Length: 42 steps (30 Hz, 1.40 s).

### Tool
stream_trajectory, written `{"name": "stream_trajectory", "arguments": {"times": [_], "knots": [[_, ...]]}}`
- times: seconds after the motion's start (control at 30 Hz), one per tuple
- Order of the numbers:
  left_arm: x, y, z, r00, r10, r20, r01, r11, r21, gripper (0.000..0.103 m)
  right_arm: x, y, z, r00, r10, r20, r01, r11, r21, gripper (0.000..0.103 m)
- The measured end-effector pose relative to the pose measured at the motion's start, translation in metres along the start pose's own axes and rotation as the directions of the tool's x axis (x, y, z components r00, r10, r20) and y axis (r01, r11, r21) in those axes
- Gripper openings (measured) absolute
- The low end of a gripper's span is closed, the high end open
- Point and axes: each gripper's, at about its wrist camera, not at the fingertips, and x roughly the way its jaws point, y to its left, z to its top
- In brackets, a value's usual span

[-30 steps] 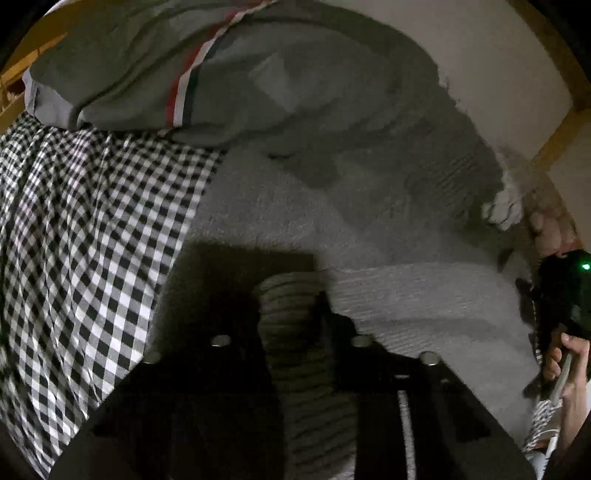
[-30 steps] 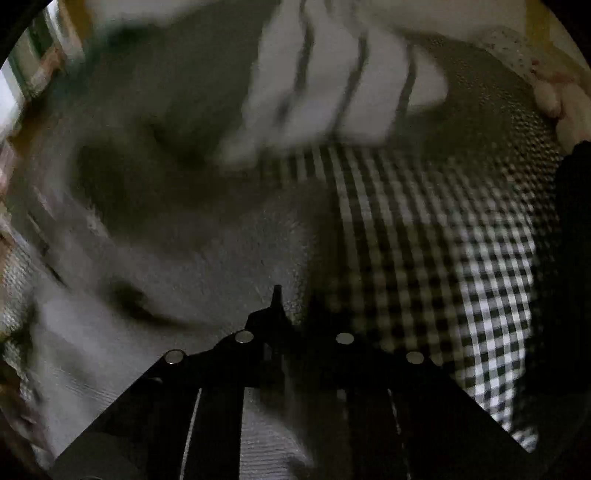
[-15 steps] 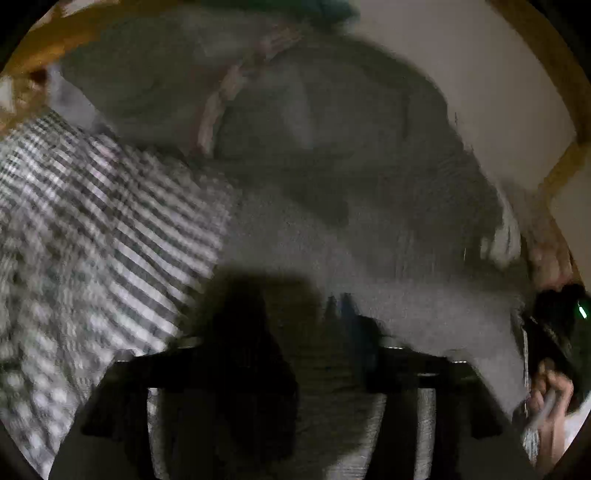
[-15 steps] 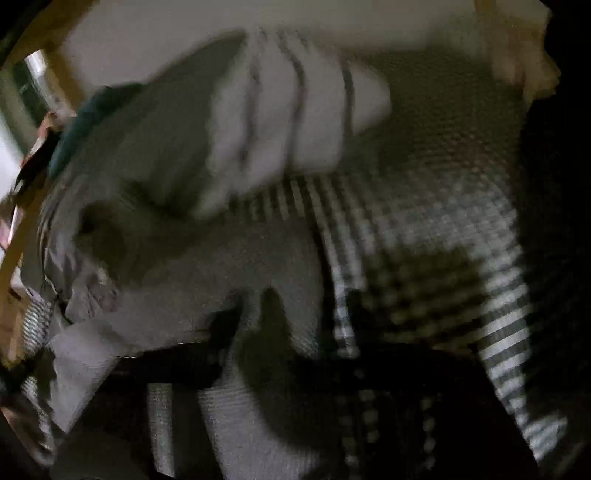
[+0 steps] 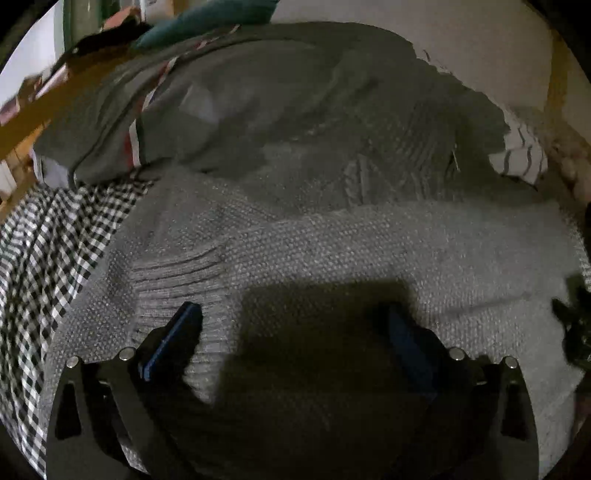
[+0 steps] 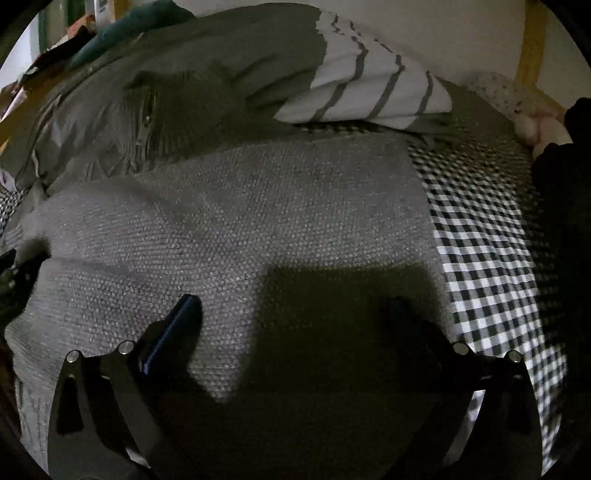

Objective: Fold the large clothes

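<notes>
A grey knitted sweater (image 5: 332, 240) lies spread on a black-and-white checked sheet (image 5: 48, 251). Its ribbed cuff (image 5: 177, 273) lies just ahead of my left finger in the left wrist view. My left gripper (image 5: 291, 317) is open and empty, close above the knit. In the right wrist view the same sweater (image 6: 236, 221) fills the middle, and its right edge meets the checked sheet (image 6: 491, 258). My right gripper (image 6: 295, 314) is open and empty just over the sweater.
A dark grey jacket with a red-white stripe (image 5: 229, 103) and a zip (image 6: 146, 118) is heaped behind the sweater. A white striped garment (image 6: 369, 92) lies at the back right. A wooden bed rail (image 5: 44, 110) runs along the left. A teal cloth (image 5: 207, 18) lies at the back.
Both grippers have opened and let go of the sweater, which now lies flat. The left one had held the ribbed cuff a second ago.
</notes>
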Motion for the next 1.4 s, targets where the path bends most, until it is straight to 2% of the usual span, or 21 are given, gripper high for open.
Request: {"name": "stream_trajectory", "arguments": {"times": [0.07,0.1,0.13,0.17,0.2,0.23,0.37,0.43,0.47,0.53,0.67,0.77,0.8,0.9,1.03,1.17,1.33,1.4], "knots": [[0.0,-0.001,-0.003,1.0,0.006,0.004,-0.006,1.0,0.009,0.099,-0.015,0.0,0.0,1.0,0.003,-0.011,-0.002,0.999,0.038,0.099],[0.0,0.0,-0.003,1.0,0.006,0.006,-0.006,1.0,0.009,0.099,-0.023,0.0,-0.001,1.0,0.015,0.007,-0.015,0.999,0.04,0.099],[0.0,0.0,-0.004,1.0,0.005,0.009,-0.005,1.0,0.008,0.099,-0.031,0.003,-0.007,0.999,-0.01,0.03,0.01,1.0,0.018,0.099],[0.0,0.0,-0.005,1.0,0.008,0.014,-0.008,1.0,0.009,0.099,-0.027,0.005,-0.012,0.999,-0.047,0.015,0.047,0.999,-0.007,0.099],[0.001,-0.002,-0.005,1.0,0.011,0.015,-0.011,1.0,0.01,0.099,-0.014,0.005,-0.024,0.999,-0.037,-0.014,0.037,0.999,-0.015,0.099],[0.002,-0.003,-0.005,1.0,0.013,0.015,-0.013,1.0,0.012,0.099,-0.01,-0.001,-0.029,1.0,-0.01,0.01,0.009,1.0,0.012,0.1],[-0.001,0.001,-0.008,1.0,0.014,0.016,-0.014,1.0,0.013,0.099,-0.022,-0.001,-0.018,0.999,-0.011,-0.037,0.012,0.999,0.035,0.099],[0.003,-0.002,-0.006,1.0,0.015,0.017,-0.015,1.0,0.013,0.099,-0.03,0.003,-0.02,1.0,0.007,-0.02,-0.007,1.0,0.012,0.099],[0.002,-0.002,-0.007,1.0,0.018,0.019,-0.018,1.0,0.015,0.099,-0.023,0.006,-0.026,0.999,-0.013,-0.032,0.013,1.0,-0.016,0.099],[0.004,-0.004,-0.006,0.999,0.026,0.019,-0.026,0.999,0.02,0.099,-0.013,0.002,-0.036,1.0,0.006,-0.004,-0.006,1.0,0.004,0.1],[0.002,-0.006,-0.006,0.999,0.028,0.018,-0.029,0.999,0.023,0.099,-0.013,0.003,-0.031,1.0,0.004,-0.024,-0.004,1.0,0.0,0.1],[-0.01,-0.004,-0.006,1.0,0.011,0.008,-0.011,0.999,0.041,0.098,-0.031,-0.003,-0.03,0.999,0.044,-0.013,-0.044,0.999,0.016,0.1],[-0.017,-0.003,-0.007,1.0,0.017,0.008,-0.018,0.998,0.053,0.098,-0.048,-0.007,-0.032,0.997,0.073,0.012,-0.073,0.997,0.018,0.1],[-0.056,0.002,-0.022,0.999,0.015,0.047,-0.02,0.996,0.087,0.098,-0.086,-0.015,-0.038,0.993,0.099,0.066,-0.099,0.995,-0.005,0.1],[-0.098,0.022,-0.042,0.999,-0.004,0.049,0.0,0.996,0.088,0.098,-0.122,-0.02,-0.053,0.989,0.125,0.077,-0.122,0.991,-0.05,0.1],[-0.134,0.058,-0.064,0.998,0.022,0.063,-0.027,0.997,0.075,0.098,-0.148,-0.032,-0.074,0.986,0.143,0.082,-0.138,0.989,-0.062,0.1],[-0.149,0.113,-0.094,0.996,0.066,0.055,-0.069,0.995,0.065,0.098,-0.16,-0.055,-0.11,0.99,0.122,0.065,-0.116,0.99,-0.085,0.1],[-0.146,0.131,-0.109,0.998,0.06,0.02,-0.061,0.997,0.037,0.098,-0.156,-0.071,-0.127,0.994,0.099,0.038,-0.096,0.993,-0.066,0.1]]}}
